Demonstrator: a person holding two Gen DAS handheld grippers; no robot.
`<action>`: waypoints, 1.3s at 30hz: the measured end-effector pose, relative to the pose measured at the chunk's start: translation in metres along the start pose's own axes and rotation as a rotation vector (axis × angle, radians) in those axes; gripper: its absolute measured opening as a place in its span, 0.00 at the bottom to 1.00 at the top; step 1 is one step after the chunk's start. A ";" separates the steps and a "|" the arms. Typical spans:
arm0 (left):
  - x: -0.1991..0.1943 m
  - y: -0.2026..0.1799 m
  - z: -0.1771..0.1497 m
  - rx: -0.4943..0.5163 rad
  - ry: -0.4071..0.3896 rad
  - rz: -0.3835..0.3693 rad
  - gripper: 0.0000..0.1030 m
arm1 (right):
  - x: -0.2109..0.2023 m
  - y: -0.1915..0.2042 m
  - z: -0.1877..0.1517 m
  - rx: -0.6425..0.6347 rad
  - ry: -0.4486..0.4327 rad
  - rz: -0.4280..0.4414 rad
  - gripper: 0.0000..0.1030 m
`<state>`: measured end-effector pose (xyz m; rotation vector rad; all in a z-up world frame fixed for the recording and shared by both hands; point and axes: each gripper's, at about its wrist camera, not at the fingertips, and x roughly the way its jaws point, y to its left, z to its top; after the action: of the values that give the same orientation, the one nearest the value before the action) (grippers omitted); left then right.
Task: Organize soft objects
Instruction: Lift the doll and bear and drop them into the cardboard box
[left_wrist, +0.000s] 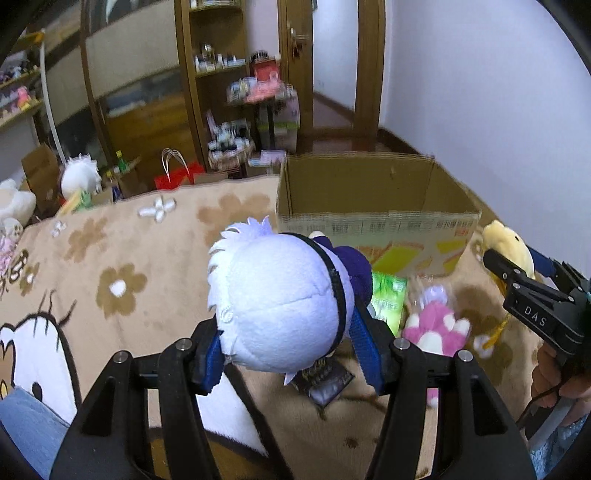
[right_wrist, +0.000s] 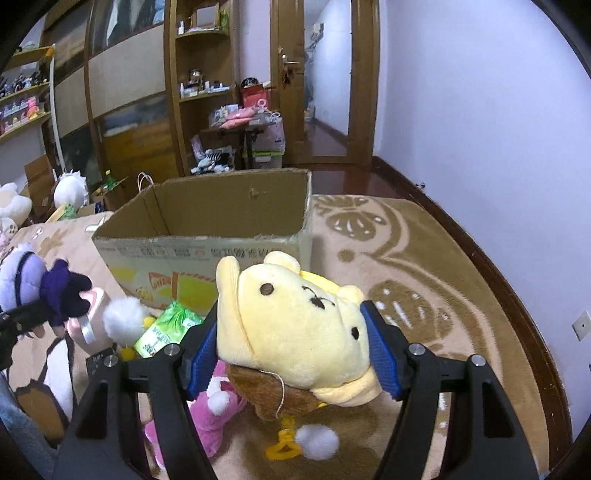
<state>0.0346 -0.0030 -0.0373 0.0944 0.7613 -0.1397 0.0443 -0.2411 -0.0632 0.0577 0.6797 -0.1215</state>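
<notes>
My left gripper is shut on a pale lilac plush doll with a dark purple body, held above the bed. My right gripper is shut on a yellow bear plush, held above the blanket in front of the open cardboard box. The box also shows in the left wrist view, with the right gripper and the bear to its right. The lilac doll shows at the left of the right wrist view.
A pink plush, a green packet, a white pom-pom and a dark card lie on the flower-patterned blanket. Shelves, bags and more plush toys stand behind the bed.
</notes>
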 end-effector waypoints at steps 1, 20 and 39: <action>-0.004 -0.001 0.002 0.003 -0.024 0.004 0.57 | -0.002 -0.002 0.002 0.007 -0.007 0.002 0.73; -0.009 -0.016 0.080 0.066 -0.263 0.024 0.57 | -0.016 -0.002 0.068 -0.007 -0.159 0.056 0.73; 0.065 -0.024 0.106 0.065 -0.171 -0.019 0.57 | 0.029 0.016 0.117 -0.012 -0.173 0.182 0.73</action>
<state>0.1489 -0.0467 -0.0067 0.1352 0.5877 -0.1880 0.1413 -0.2391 0.0099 0.0955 0.4994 0.0521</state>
